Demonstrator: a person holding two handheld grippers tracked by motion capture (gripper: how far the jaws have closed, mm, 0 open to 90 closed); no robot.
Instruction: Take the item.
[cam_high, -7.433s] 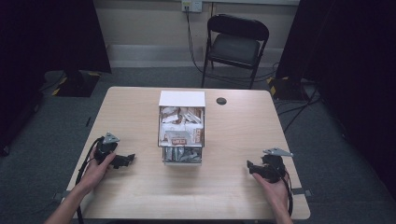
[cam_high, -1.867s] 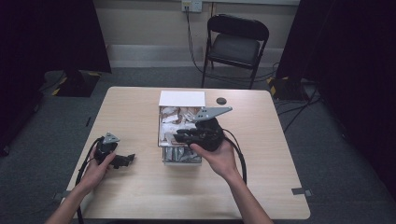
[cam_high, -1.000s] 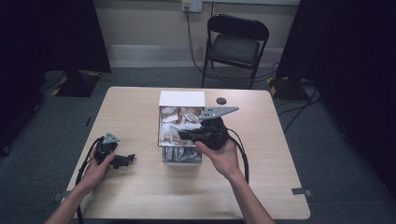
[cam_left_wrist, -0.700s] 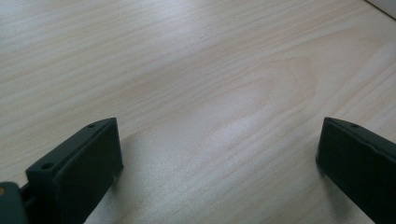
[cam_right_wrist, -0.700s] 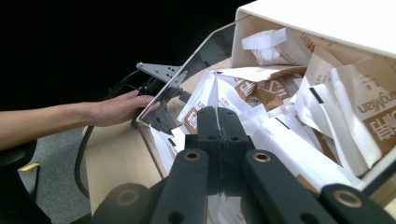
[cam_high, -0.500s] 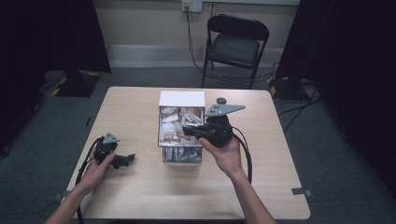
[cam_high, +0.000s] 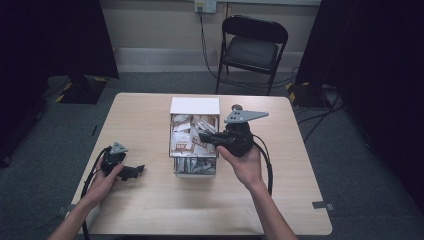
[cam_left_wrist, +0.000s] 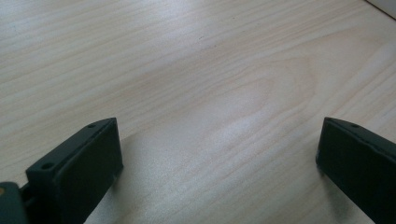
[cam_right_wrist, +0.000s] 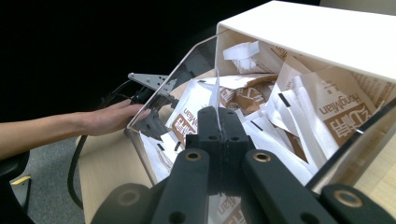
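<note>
A: So where are we w/ the packets?

B: Early. My right gripper (cam_right_wrist: 218, 122) is over the clear box (cam_high: 194, 106) mid-table, jaws closed on a thin packet (cam_right_wrist: 217, 93) above the pile.

A: Out yet?

B: No, it's not clear of the box yet. Rest of the packets (cam_high: 186, 137) are inside. Left gripper (cam_high: 131, 171) sits on the table (cam_left_wrist: 196, 60), jaws wide apart, nothing between.

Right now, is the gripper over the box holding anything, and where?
The right gripper is shut on the box's clear flap, pinching its thin edge. The left gripper is open and holds nothing.
</note>
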